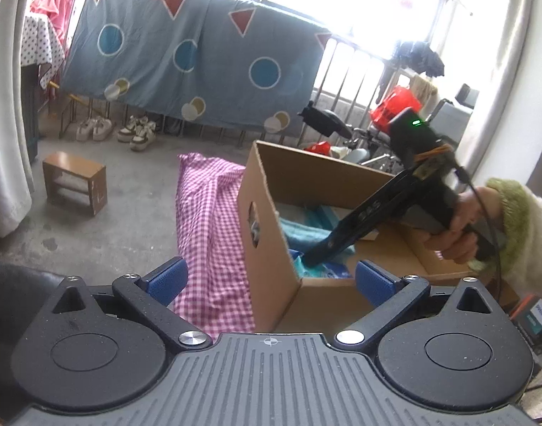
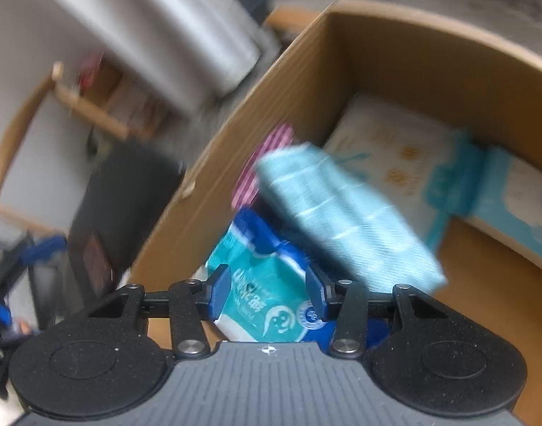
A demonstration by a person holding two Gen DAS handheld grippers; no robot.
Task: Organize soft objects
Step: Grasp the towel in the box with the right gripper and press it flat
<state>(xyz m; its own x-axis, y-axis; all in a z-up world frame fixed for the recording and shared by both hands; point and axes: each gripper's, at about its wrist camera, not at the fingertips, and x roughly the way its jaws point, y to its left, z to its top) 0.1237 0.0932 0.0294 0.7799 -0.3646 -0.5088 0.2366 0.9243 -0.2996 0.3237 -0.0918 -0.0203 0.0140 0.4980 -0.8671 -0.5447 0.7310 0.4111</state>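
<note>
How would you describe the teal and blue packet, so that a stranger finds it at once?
Look into the open cardboard box. In the corner nearest the right tool lies the teal and blue packet, glossy plastic with white print. Its neighbours, the light blue towel and white pack, are paler.

A black hand-held gripper (image 1: 271, 278) with ribbed grey top plate, two round black discs and silver screws; its two fingers (image 1: 166, 278) carry textured blue pads. Just beyond it, past the cardboard box (image 1: 271, 234), the second gripper (image 1: 317, 254) shows as a long black arm with pale lettering, a green light on its black housing, orange-brown banding and a black cable trailing by the person's hand (image 1: 455, 227). The sleeve (image 1: 530, 238) is fuzzy cream with a shaggy green cuff. Seen close, this gripper (image 2: 267, 293) repeats the blue pads and silver screws.
</note>
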